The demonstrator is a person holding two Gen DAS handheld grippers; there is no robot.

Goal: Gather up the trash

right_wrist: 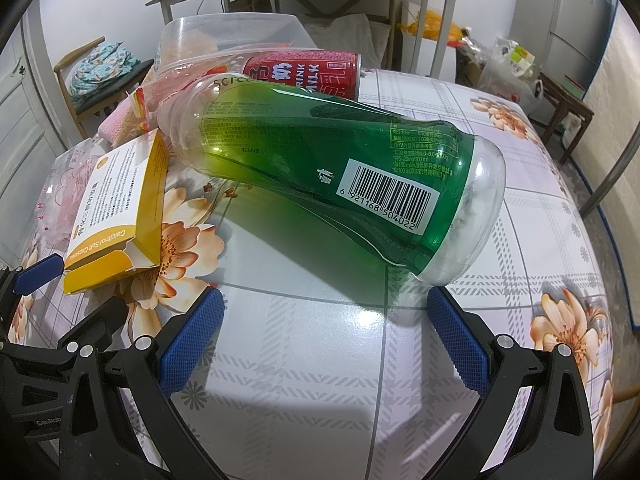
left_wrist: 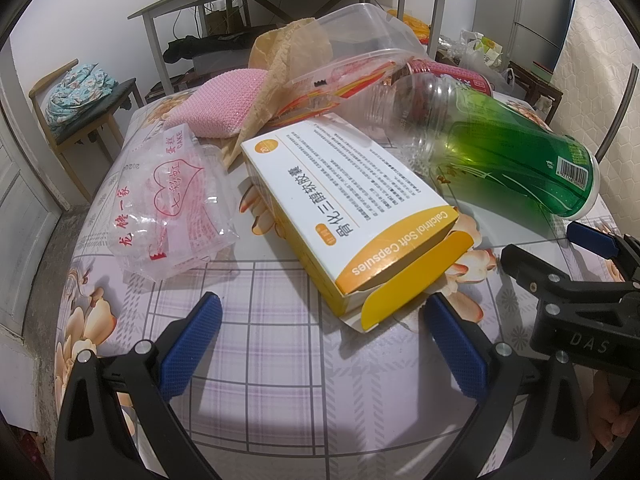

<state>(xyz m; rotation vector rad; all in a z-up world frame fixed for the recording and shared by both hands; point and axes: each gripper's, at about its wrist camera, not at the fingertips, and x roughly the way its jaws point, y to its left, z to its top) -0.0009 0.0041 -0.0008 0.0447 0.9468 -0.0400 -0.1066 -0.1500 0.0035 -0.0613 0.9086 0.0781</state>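
Floral-cloth desk (right_wrist: 460, 120), litter heaped. Green bottle (right_wrist: 320, 160) lay on its side, base just ahead of the right claw (right_wrist: 326, 336), nearer than the left claw (left_wrist: 324, 340); both gaped wide, empty.

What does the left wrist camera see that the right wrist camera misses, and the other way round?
Only the left wrist view shows the clear cake wrapper with its red heart print plainly, and the pink knitted pouch in full. Only the right wrist view shows the bottle's barcode close up and the red milk can nearly unobstructed. Both show the green bottle lying on its side, the Calcitriol box with its flap open, and both sets of jaws open.
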